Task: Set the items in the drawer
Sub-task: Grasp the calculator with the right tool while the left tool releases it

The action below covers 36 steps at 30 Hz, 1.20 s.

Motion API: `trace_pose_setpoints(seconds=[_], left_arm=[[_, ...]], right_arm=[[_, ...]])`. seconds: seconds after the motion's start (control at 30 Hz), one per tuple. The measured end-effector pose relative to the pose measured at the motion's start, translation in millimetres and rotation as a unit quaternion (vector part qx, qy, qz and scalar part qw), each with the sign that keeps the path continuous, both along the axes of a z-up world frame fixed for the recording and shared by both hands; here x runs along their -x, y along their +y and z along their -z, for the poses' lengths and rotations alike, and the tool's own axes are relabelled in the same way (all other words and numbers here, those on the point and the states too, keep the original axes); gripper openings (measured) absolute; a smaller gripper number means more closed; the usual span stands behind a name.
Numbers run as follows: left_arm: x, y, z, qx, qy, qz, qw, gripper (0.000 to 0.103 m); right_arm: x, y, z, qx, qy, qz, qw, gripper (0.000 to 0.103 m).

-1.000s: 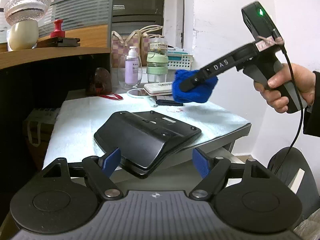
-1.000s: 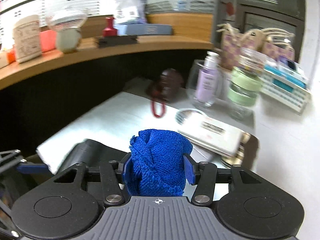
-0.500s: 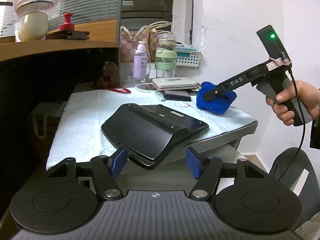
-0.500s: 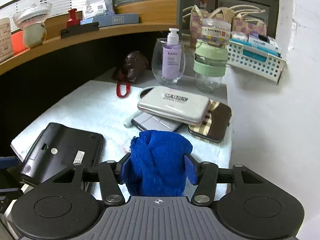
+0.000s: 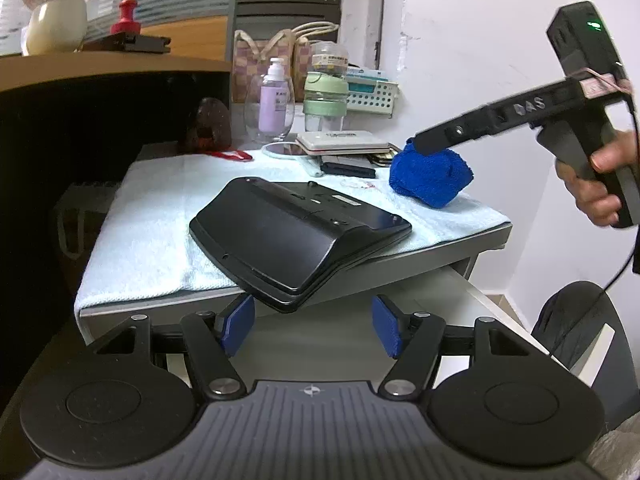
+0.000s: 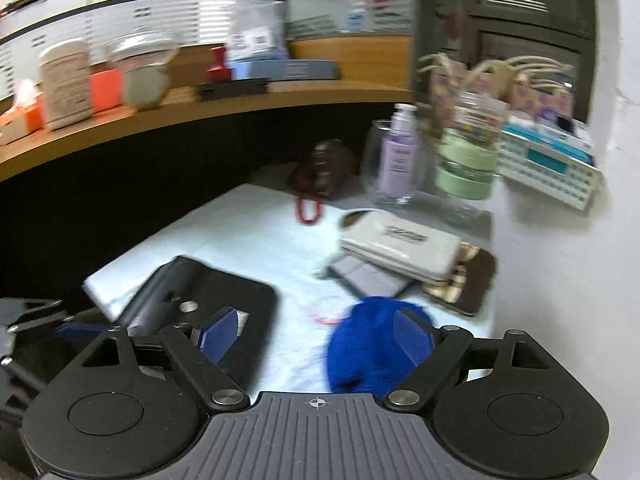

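Blue knitted cloth bundle lies on the towel-covered worktop, released by the right gripper, whose jaws have just been opening. The left gripper stands open below the flat black plastic device, not touching. The right view is blurred.

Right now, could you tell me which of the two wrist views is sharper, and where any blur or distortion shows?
Left wrist view: mostly sharp, the black device crisp, the right gripper slightly smeared; fisheye bends the wall edges. Right wrist view: motion-blurred throughout, the blue cloth and shelf items soft.
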State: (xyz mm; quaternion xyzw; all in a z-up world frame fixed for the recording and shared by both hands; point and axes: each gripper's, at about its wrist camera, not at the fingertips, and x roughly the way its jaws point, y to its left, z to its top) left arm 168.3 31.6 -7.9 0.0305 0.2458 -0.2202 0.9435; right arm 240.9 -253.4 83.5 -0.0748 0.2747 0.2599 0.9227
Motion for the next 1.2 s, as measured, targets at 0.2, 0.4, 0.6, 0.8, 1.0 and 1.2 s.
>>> trace_pose_setpoints(seconds=[0.2,0.4,0.6,0.8,1.0,1.2], left_arm=[[-7.6,1.8,-0.1,0.019,0.020,0.009,0.9996,0.072],[-9.9,9.4,-0.8,0.056,0.032,0.013,0.9978,0.073],[-8.9,12.9,-6.5,0.082,0.032,0.022,0.9959,0.073],[-7.9,8.3,-21.3,0.086,0.008,0.046,0.9952,0.073],[-13.6,-4.8,-34.7,0.065,-0.020,0.077,0.9947,0.073],[-20.7,-14.3,-47.1,0.048,-0.039,0.125,0.9903,0.074]], right_arm=[[10.6,33.3,11.0,0.010,0.006,-0.051,0.999,0.089],[23.6,69.9,12.0,0.032,-0.011,-0.123,0.992,0.089],[20.8,87.2,17.9,0.047,-0.001,-0.162,0.986,0.089],[17.8,86.4,19.7,0.040,0.009,-0.180,0.983,0.088],[17.2,68.7,13.7,0.009,0.012,-0.171,0.985,0.088],[15.7,52.3,8.2,0.008,-0.004,-0.155,0.988,0.088]])
